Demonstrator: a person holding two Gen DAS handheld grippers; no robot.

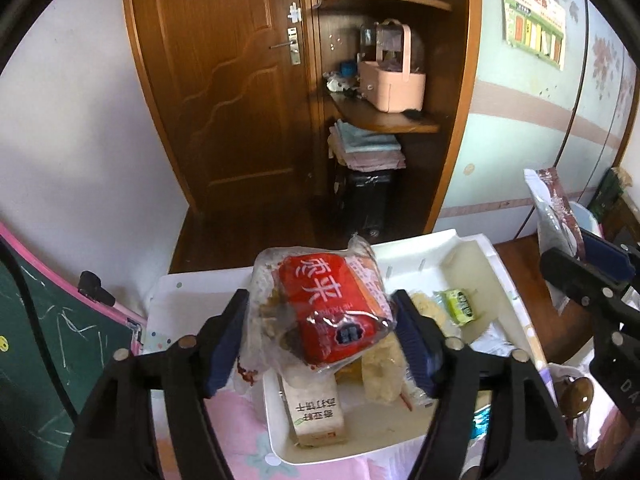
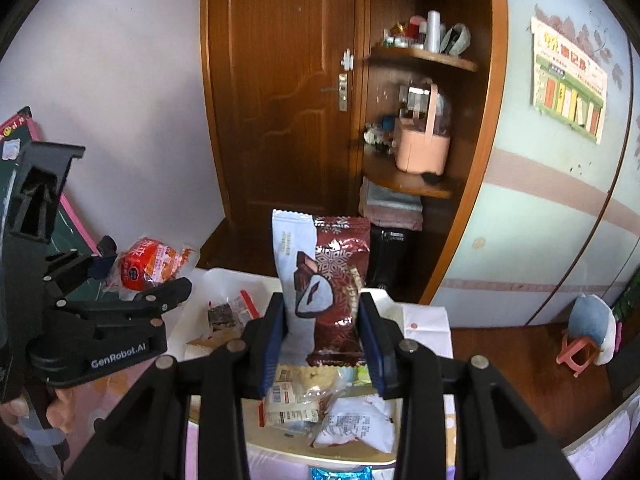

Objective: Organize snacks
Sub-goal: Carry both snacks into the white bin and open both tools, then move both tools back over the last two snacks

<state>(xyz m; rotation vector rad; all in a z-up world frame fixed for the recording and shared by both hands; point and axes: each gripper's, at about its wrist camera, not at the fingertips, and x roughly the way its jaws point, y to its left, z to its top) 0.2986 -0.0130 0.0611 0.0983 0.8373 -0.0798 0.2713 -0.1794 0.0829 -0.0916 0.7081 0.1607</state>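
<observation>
My left gripper is shut on a red snack pack in clear wrap, held in the air over a white tray. The right wrist view shows the same gripper at the left with the red pack between its fingers. My right gripper is shut on an upright maroon-and-white snack pack above the tray; that pack also shows at the right edge of the left wrist view. In the tray lie a green pack, a cracker pack and a white pack.
A pink-framed chalkboard leans at the left. Behind the tray are a wooden door and corner shelves with a pink basket. A pale wardrobe and a small pink stool stand at the right. A hand grips the left tool.
</observation>
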